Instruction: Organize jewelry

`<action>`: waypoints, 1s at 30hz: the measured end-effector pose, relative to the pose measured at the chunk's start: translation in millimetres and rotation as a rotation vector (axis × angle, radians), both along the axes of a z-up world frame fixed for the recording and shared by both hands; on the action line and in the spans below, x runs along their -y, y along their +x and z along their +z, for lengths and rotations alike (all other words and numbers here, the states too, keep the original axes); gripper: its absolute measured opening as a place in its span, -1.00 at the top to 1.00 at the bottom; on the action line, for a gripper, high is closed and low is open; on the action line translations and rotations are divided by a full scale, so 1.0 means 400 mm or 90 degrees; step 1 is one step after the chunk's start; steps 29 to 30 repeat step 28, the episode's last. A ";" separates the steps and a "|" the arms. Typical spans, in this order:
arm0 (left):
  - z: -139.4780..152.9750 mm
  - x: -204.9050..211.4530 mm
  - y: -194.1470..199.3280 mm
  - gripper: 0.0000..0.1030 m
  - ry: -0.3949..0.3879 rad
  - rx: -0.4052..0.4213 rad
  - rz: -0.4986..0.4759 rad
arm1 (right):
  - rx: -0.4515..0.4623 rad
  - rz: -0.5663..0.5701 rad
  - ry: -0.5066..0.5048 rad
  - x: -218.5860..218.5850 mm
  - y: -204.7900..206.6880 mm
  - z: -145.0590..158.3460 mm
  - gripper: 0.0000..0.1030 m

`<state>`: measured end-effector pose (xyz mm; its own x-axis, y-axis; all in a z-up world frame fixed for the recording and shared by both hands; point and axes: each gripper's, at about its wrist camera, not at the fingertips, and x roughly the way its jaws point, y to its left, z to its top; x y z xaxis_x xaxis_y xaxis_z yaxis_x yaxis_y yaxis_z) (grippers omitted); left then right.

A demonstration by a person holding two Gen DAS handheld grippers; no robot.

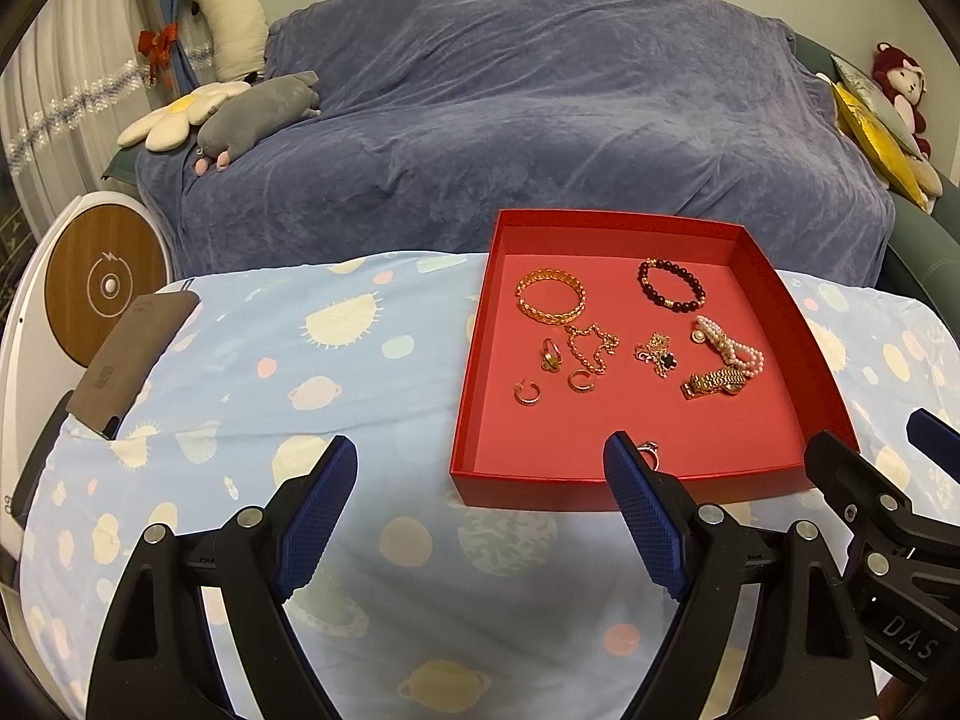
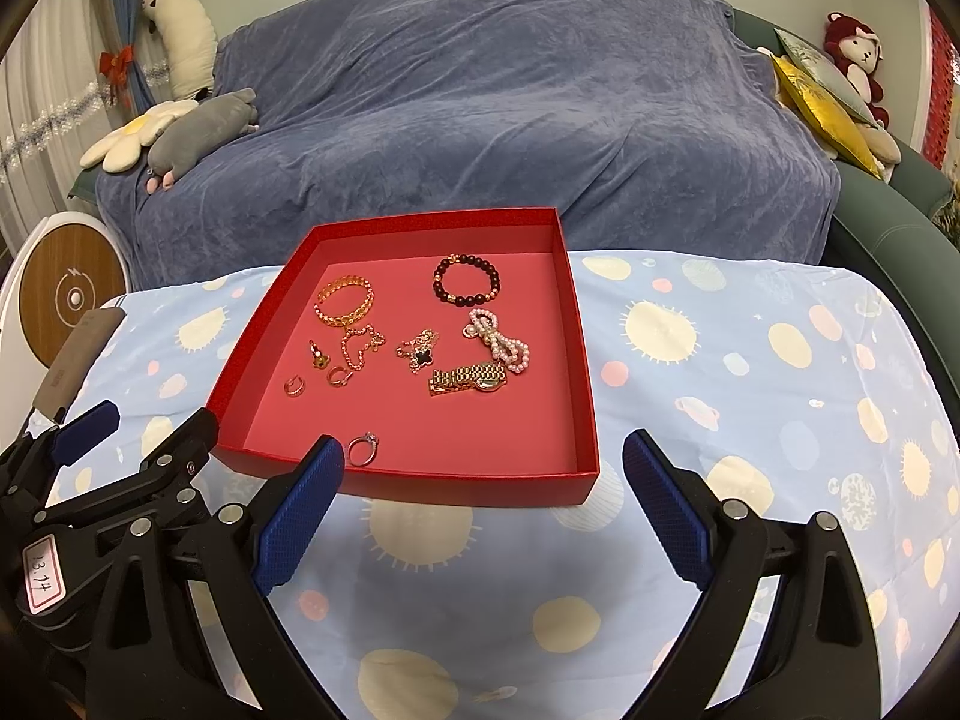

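Observation:
A red tray (image 1: 474, 324) (image 2: 585, 360) lies on the table and holds jewelry: a gold bangle (image 1: 551, 295) (image 2: 344, 303), a dark bead bracelet (image 1: 670, 285) (image 2: 467, 280), a pearl bracelet (image 1: 729, 345) (image 2: 501, 342), a gold watch (image 1: 714, 384) (image 2: 468, 381), a clover necklace (image 1: 660, 354) (image 2: 420, 354), a gold chain (image 1: 591, 345) (image 2: 360, 345), small rings and ear hoops, and a silver ring (image 2: 363, 449) near the front wall. My left gripper (image 1: 480, 504) is open and empty, in front of the tray's left corner. My right gripper (image 2: 483, 498) is open and empty, before the tray's front wall.
The table wears a light blue cloth with planet prints (image 1: 270, 372) (image 2: 750, 360). A brown phone-like slab (image 1: 135, 354) lies at its left edge. A blue-covered sofa (image 1: 510, 108) with plush toys stands behind. A round white and wood device (image 1: 102, 288) is at left.

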<state>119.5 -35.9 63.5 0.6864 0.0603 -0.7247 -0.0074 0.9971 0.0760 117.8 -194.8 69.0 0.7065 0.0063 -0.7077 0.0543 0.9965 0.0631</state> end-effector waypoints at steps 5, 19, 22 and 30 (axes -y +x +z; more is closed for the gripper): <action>0.000 0.000 0.001 -0.58 0.000 0.000 0.000 | 0.000 0.000 0.001 0.000 0.000 0.000 -0.78; -0.001 0.001 0.002 -0.58 0.000 -0.001 0.000 | 0.002 -0.001 0.000 -0.003 -0.002 0.003 -0.78; -0.001 0.001 0.002 -0.58 0.000 -0.005 0.003 | 0.002 -0.003 0.000 -0.006 -0.002 0.006 -0.78; 0.002 -0.006 -0.001 -0.58 -0.016 0.003 0.006 | 0.017 -0.023 0.000 0.001 -0.006 0.011 -0.90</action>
